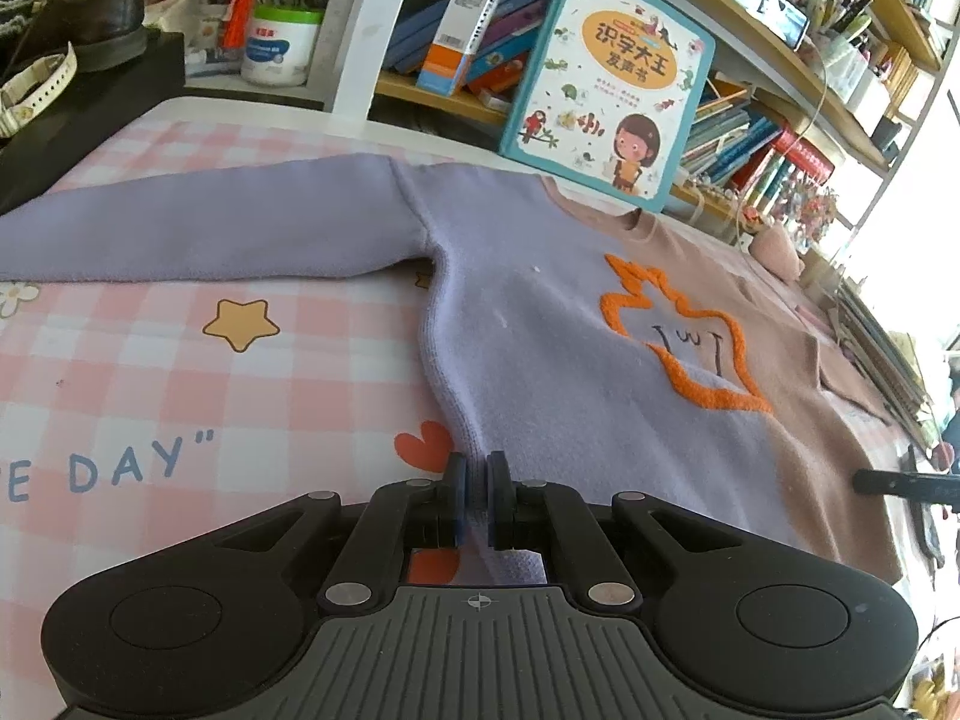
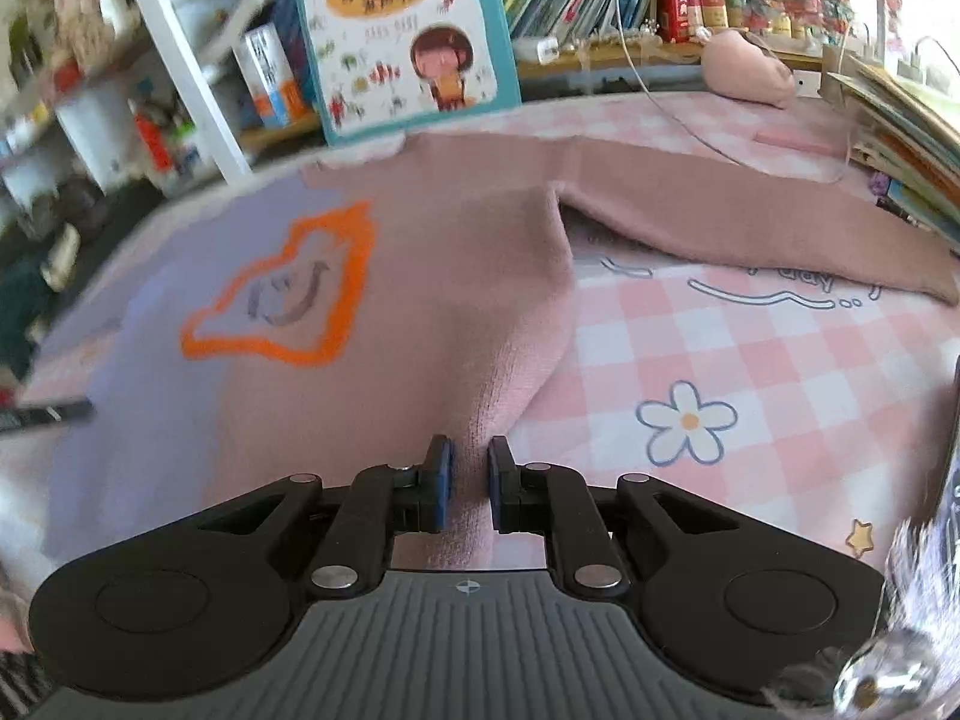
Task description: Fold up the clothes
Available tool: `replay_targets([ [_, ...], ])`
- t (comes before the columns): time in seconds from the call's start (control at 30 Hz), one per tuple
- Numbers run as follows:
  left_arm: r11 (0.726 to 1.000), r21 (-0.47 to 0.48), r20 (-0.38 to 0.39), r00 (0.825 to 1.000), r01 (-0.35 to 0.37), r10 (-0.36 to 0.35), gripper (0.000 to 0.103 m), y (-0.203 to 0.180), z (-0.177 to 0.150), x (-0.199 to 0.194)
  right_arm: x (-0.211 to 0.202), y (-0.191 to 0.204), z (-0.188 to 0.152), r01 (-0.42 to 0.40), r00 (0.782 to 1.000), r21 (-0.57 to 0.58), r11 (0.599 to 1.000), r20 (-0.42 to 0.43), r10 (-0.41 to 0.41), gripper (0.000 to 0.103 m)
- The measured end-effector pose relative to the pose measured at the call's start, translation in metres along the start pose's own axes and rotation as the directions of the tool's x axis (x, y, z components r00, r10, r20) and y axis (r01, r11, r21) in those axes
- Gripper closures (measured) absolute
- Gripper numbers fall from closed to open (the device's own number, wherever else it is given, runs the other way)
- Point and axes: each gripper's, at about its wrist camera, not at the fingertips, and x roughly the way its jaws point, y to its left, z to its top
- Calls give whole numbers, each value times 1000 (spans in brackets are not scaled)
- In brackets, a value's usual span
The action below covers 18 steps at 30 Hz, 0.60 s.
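Sweater (image 1: 540,312) lies face-up and spread flat on the table (image 1: 180,372), which has a pink check cloth over it. Landmark is the orange outlined patch (image 1: 678,336) mid-chest. The lilac half and its sleeve run out to the patch's left; the tan half and its sleeve (image 2: 750,222) run out to its right. The collar sits beyond the patch, just short of the propped picture book (image 1: 606,78). Both sleeves are extended and the body shows no fold.

Left claw (image 1: 477,495): jaws narrow, pinching the lilac side seam at the hem, below-left of the patch. Right claw (image 2: 468,489): jaws narrow, clamped on a ridge of tan knit at the hem, below-right of the patch. The fabric tents up toward the right grip, so I judge there is some lift or tension there.

Handling, judged: fleecy knit that is soft, light, limp and not fragile. It will drape and sag between the grips rather than hold a line, and it should drag on the cloth, not slide. A pinch may catch only the top layer, so grip both layers at the hem corners or the shoulder seams.

Containers: a white tub with a green lid (image 1: 279,48), far beyond-left of the patch on the shelf, is shut; contents can't be seen. Behind it some upright pens or brushes show, but their holder is hidden.

Right-wrist view is motion-blurred on the left.
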Motion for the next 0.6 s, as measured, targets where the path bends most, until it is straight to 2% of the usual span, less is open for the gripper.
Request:
replay_targets([
  [0.13,1000,17,1,1000,-4,4,98,-3,-1,-1,-1,0,2,12,1000,5,1000,14,-12,85],
  [0.2,1000,14,6,1000,2,-2,97,-2,0,-3,-5,3,3,34,998,-12,999,48,-33,72],
  [0.23,1000,9,15,1000,3,-3,96,-1,0,-5,-8,5,4,45,996,-23,999,72,-43,70],
  [0.33,1000,16,66,998,-20,19,93,-4,2,-9,-15,12,8,77,987,-56,995,145,-69,55],
  [0.4,999,31,104,994,-38,34,83,-8,3,-12,-20,17,10,101,977,-76,992,194,-84,48],
  [0.5,996,60,141,989,-63,54,74,-15,2,-12,-15,31,10,94,972,-131,987,228,-62,41],
  [0.6,991,100,146,987,-85,70,73,-23,0,-9,-9,46,9,87,966,-188,978,257,-36,37],
])
